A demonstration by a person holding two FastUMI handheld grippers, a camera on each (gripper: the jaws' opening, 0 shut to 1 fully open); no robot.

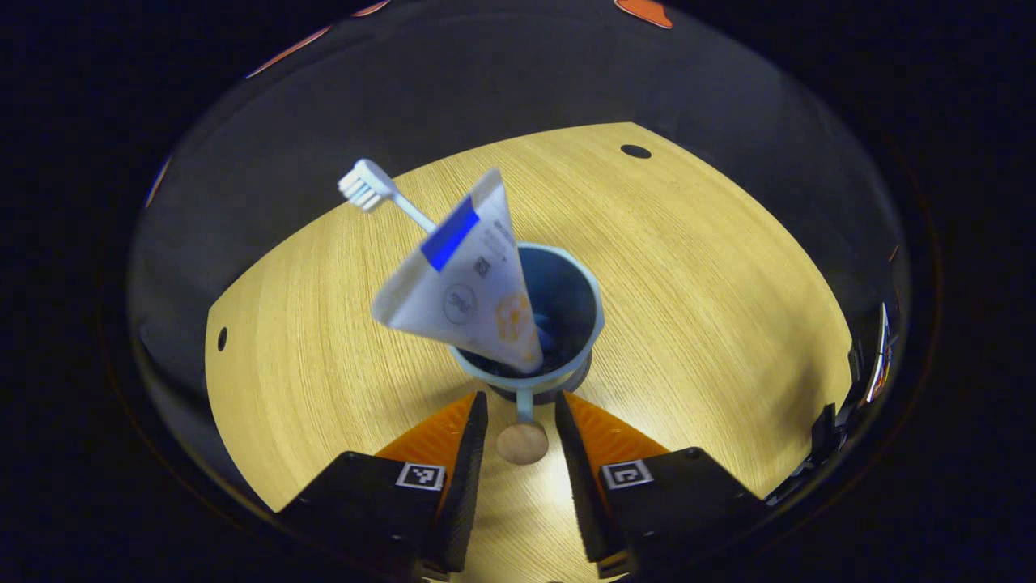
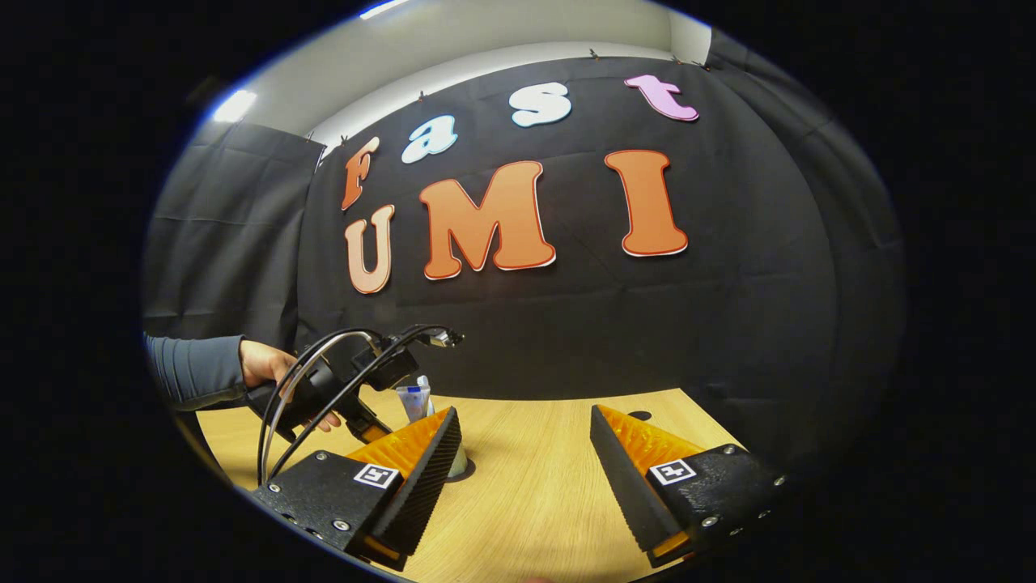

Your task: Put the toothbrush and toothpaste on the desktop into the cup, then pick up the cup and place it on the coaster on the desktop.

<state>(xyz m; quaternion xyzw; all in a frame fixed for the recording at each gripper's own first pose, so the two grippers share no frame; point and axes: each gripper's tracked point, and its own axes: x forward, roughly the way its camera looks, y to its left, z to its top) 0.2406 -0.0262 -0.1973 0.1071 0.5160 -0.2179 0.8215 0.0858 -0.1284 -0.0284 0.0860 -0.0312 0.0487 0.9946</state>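
The toothbrush (image 1: pixel 368 188) and toothpaste (image 1: pixel 469 283) are stood in the cup (image 1: pixel 566 304), whose handle (image 1: pixel 524 402) is straddled, not touched, by the parted left gripper (image 1: pixel 522 453), presumably for lifting; the right gripper (image 2: pixel 526 470) is held parted nearby.

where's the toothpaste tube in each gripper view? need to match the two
Left gripper view: toothpaste tube at centre, standing tilted in the cup, just ahead of the open left gripper.
Right gripper view: only its top peeks out at lower left, behind the right gripper's near finger and beside the handheld left gripper.
Shared landmark: the wooden desktop and its dark hole.
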